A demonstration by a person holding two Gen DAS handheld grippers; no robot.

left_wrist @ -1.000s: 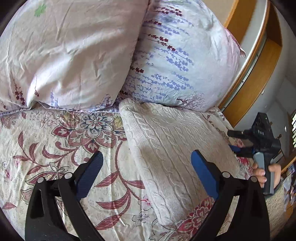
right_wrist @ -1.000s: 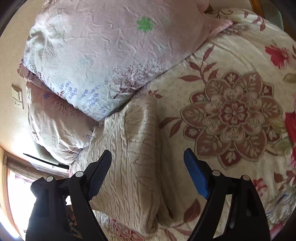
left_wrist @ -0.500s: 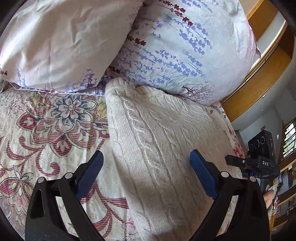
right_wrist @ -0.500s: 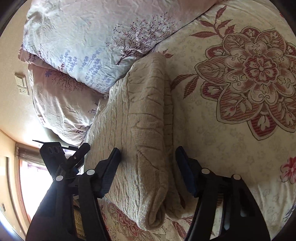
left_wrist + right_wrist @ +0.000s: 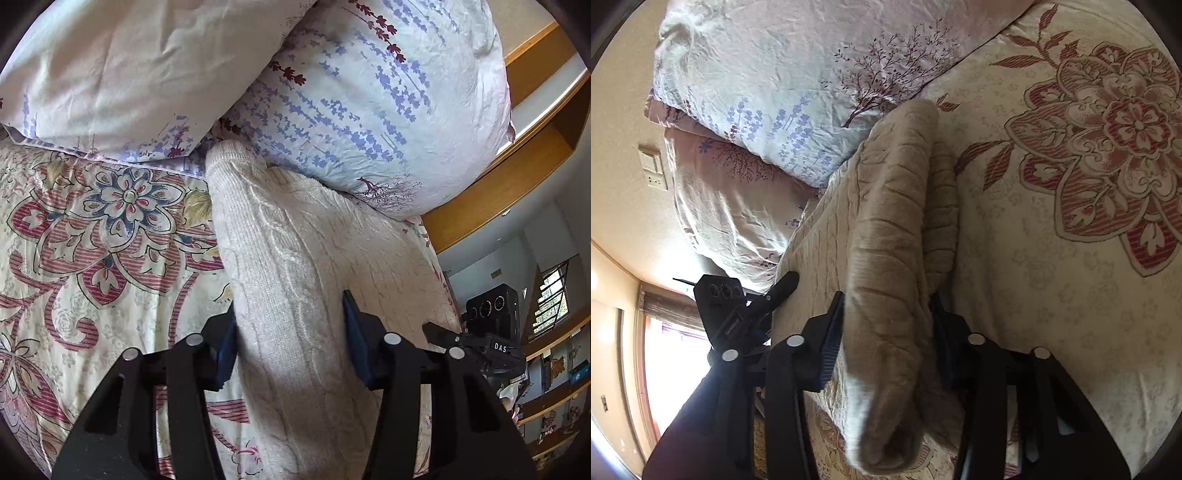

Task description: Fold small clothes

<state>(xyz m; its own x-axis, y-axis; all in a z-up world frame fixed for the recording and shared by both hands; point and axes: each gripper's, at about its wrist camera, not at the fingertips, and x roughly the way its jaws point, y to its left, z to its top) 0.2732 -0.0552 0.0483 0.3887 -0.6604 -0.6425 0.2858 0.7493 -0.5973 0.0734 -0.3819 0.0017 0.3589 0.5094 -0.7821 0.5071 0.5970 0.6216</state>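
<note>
the cream cable-knit sweater lies on the floral bedspread, running from the lower centre of the left wrist view up to the pillows, its far end tucked against the lavender-print pillow at upper right and beside the pale pink pillow at upper left. a second ago both sets of jaws stood spread wide above the cloth; half a second ago they were lower over it, the right one already narrowing; now each has closed in on a long folded edge. the left gripper pinches a thick roll of knit between its blue pads, which press into both sides of it at the bottom centre. in the right wrist view the right gripper does the same: its jaws squeeze a raised ridge of the sweater that stands up from the rest of the garment in the middle of the frame, with the bedspread to the right. each camera also catches the other gripper at its edge, at the lower right for the left view and at the lower left for the right view.

so the reach has ended and the grasp is made on both sides. judging from this, the garment is already folded lengthwise into a narrow strip and is ready to be lifted and doubled over. the knit is bulky and soft, so a layer may slip out of either pinch once it is raised.
</note>
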